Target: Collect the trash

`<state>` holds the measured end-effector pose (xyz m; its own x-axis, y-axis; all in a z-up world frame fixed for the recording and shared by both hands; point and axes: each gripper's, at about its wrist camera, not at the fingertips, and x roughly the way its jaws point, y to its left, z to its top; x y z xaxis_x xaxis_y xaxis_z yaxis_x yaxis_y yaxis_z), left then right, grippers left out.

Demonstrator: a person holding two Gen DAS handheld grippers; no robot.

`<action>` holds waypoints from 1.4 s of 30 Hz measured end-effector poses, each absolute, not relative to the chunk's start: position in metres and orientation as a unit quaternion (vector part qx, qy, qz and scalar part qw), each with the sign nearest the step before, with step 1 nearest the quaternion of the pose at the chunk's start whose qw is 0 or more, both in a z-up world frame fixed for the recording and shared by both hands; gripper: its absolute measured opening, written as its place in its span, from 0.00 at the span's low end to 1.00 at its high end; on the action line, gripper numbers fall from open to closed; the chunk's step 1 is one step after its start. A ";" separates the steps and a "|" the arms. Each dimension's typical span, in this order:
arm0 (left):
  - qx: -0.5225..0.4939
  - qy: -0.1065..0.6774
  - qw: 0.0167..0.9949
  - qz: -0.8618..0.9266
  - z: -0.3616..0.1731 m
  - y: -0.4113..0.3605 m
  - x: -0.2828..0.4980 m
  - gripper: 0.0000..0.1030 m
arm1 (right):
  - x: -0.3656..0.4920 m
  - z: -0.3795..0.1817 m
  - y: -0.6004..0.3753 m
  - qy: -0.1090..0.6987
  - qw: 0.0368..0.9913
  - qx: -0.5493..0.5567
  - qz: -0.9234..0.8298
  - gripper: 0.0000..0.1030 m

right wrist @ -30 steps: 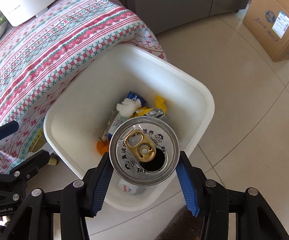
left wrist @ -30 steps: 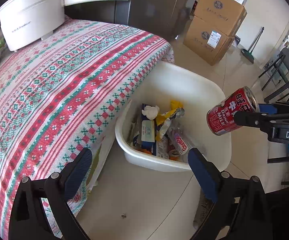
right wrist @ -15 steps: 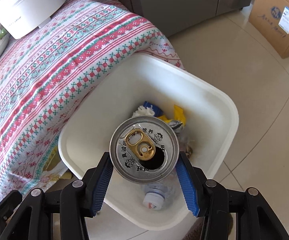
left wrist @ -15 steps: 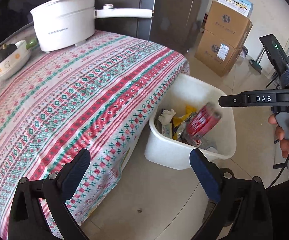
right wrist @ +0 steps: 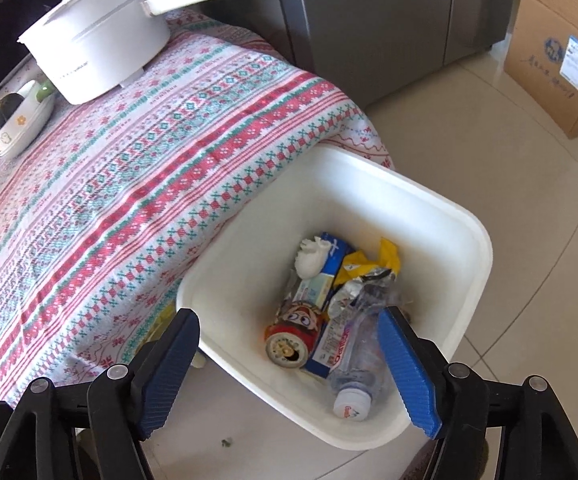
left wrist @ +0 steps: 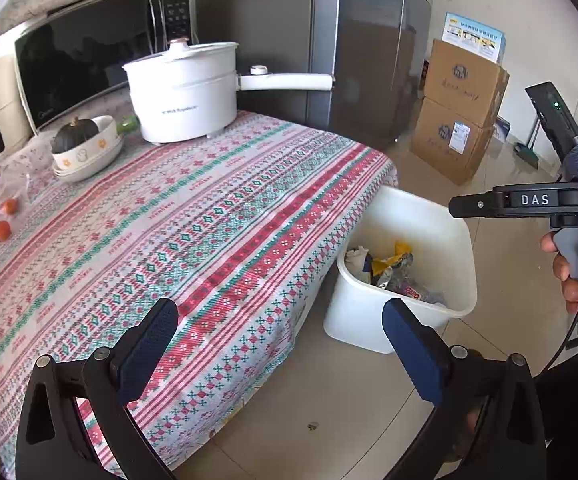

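A white plastic bin (right wrist: 469,264) (left wrist: 453,240) stands on the floor against the table's corner. A red drink can (right wrist: 295,334) lies on its side inside it among wrappers, a tissue and a clear plastic bottle (right wrist: 359,380). My right gripper (right wrist: 289,364) hovers above the bin's near rim, its jaws opening with nothing between the blue pads. In the left wrist view the right gripper's body shows at the right edge, held by a hand (left wrist: 569,264). My left gripper (left wrist: 281,348) is open and empty over the table's front edge.
The table wears a red, green and white patterned cloth (left wrist: 169,240). On it stand a white electric pot (left wrist: 181,92) with a long handle, a bowl with a dark squash (left wrist: 85,144) and small orange fruits (left wrist: 1,230). Cardboard boxes (left wrist: 461,112) and a grey fridge stand behind.
The red can left the right gripper and dropped into the bin; the jaws spread wider. The left gripper rose and swung back toward the table, bringing the pot and microwave into view.
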<state>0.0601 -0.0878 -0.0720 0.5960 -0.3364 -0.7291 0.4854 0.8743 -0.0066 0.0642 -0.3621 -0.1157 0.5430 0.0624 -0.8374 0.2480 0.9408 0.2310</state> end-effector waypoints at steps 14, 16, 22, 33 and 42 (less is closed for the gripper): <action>0.062 0.336 0.934 -0.105 -0.041 -0.029 -0.001 1.00 | -0.001 -0.057 -0.314 0.362 0.919 0.153 -0.026 0.83; 0.059 0.338 0.935 -0.087 -0.038 -0.022 -0.011 1.00 | -0.012 -0.052 -0.304 0.351 0.927 0.129 -0.038 0.84; 0.047 0.318 0.945 -0.066 -0.026 -0.012 -0.040 1.00 | -0.052 -0.033 -0.266 0.279 0.958 0.023 -0.058 0.90; 0.030 0.265 0.962 -0.049 -0.004 -0.012 -0.054 1.00 | -0.067 -0.018 -0.230 0.211 0.976 -0.030 -0.046 0.96; 0.026 0.262 0.964 -0.047 -0.004 -0.010 -0.056 1.00 | -0.069 -0.023 -0.230 0.216 0.975 -0.023 -0.051 0.96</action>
